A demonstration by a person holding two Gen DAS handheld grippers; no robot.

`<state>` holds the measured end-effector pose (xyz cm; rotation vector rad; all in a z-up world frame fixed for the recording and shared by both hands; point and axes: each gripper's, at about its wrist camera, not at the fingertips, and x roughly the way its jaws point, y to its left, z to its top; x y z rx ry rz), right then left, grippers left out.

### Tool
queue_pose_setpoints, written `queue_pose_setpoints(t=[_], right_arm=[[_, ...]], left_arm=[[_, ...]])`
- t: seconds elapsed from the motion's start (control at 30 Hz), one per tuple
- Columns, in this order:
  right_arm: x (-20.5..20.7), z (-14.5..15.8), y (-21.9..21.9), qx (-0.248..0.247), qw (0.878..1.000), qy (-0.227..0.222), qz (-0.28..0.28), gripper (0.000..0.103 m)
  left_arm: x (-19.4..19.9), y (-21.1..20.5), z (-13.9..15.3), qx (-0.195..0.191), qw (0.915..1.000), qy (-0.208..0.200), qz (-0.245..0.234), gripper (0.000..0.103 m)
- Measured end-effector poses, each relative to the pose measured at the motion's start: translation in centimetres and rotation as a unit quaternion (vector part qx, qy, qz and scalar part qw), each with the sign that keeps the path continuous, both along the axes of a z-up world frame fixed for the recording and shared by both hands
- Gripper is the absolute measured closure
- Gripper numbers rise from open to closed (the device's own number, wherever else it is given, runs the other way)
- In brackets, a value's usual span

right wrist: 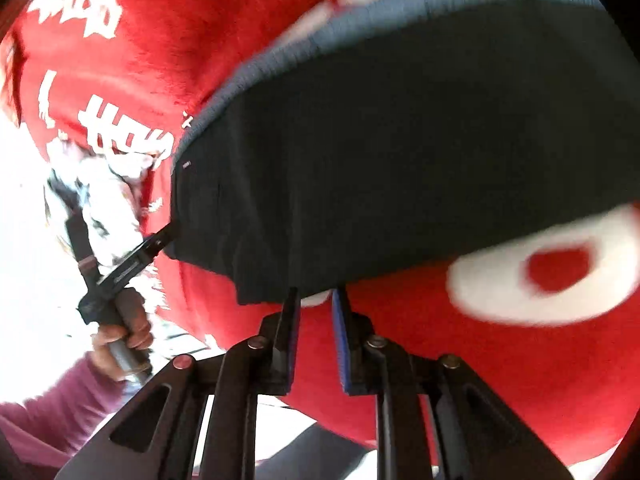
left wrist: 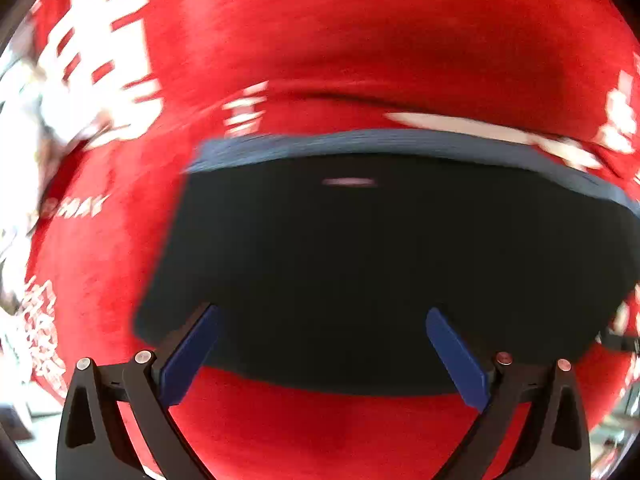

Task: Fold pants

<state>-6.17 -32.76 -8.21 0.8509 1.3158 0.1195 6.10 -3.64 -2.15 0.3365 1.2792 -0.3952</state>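
- Pants (left wrist: 384, 272): dark, folded into a compact block, lying flat on the red cloth (left wrist: 328, 60) w/ white print; grey-blue waistband (left wrist: 400, 142) along the far edge.
- Left gripper (left wrist: 320, 320): blue pads spread wide, hovering over the near edge of the pants, nothing pinched between them – released.
- Right gripper (right wrist: 316, 300): fingers close together w/ a narrow gap left; tips sit right at the near edge of the pants, but no fabric visibly between the pads. Not grasping anything.
- In right wrist view, the left gripper's tip is at the pants' left corner; touching or just beside, can't tell.
- Person's hand (right wrist: 124, 328) w/ pink sleeve (right wrist: 56, 412) grips that tool's handle, lower left.
- Both views motion-blurred.
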Motion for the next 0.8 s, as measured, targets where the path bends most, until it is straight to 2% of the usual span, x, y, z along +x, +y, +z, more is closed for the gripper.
queue_pose_setpoints(t=[0.1, 0.17, 0.2, 0.23, 0.3, 0.37, 0.43, 0.5, 0.6, 0.67, 0.73, 0.8], right_arm=[[1.5, 1.4, -1.2, -0.058, 0.998, -0.018, 0.009, 0.080], [2.4, 0.5, -1.8, -0.082, 0.997, -0.002, 0.014, 0.072], [2.8, -0.7, -1.8, -0.096, 0.995, 0.014, 0.027, 0.072], [3.0, -1.2, -1.5, -0.098, 0.994, 0.009, 0.037, 0.072], [2.7, -0.7, -1.0, -0.114, 0.992, -0.010, 0.057, 0.072], [2.3, -0.3, -0.6, -0.126, 0.989, -0.002, 0.080, 0.072], [2.5, -0.2, -0.5, -0.122, 0.988, 0.022, 0.094, 0.071], [3.2, 0.4, -0.8, -0.110, 0.989, 0.030, 0.089, 0.067], [5.9, 2.7, -0.1, -0.086, 0.991, -0.015, 0.101, 0.062], [8.8, 4.0, 1.2, -0.082, 0.988, -0.045, 0.126, 0.042], [13.4, 5.0, 4.0, -0.084, 0.980, -0.072, 0.166, 0.041], [17.9, 5.3, 7.4, -0.085, 0.972, -0.087, 0.200, 0.041]], left_arm=[[-2.3, -4.6, -0.4, -0.018, 0.9987, 0.003, -0.047, 0.000], [-3.5, -7.6, -1.9, -0.006, 0.9975, 0.014, -0.069, 0.000], [-4.1, -8.6, -3.0, 0.013, 0.9966, 0.016, -0.080, 0.000], [-4.4, -8.9, -3.9, 0.032, 0.9956, 0.014, -0.088, 0.000], [-4.5, -8.0, -4.0, 0.013, 0.9962, 0.002, -0.087, 0.000], [-4.0, -7.2, -3.8, 0.022, 0.9963, 0.011, -0.083, 0.000], [-3.0, -5.6, -3.1, 0.039, 0.9976, 0.010, -0.056, 0.000], [-1.4, -3.5, -1.6, 0.029, 0.9992, -0.004, -0.028, 0.000], [2.0, -0.2, 0.0, 0.019, 0.9987, -0.044, 0.019, 0.000], [4.4, 2.2, -0.1, 0.034, 0.9961, -0.062, 0.052, 0.000], [5.9, 4.8, -0.9, 0.057, 0.9924, -0.071, 0.083, 0.000], [6.6, 7.6, -2.3, 0.069, 0.9902, -0.058, 0.106, 0.000]])
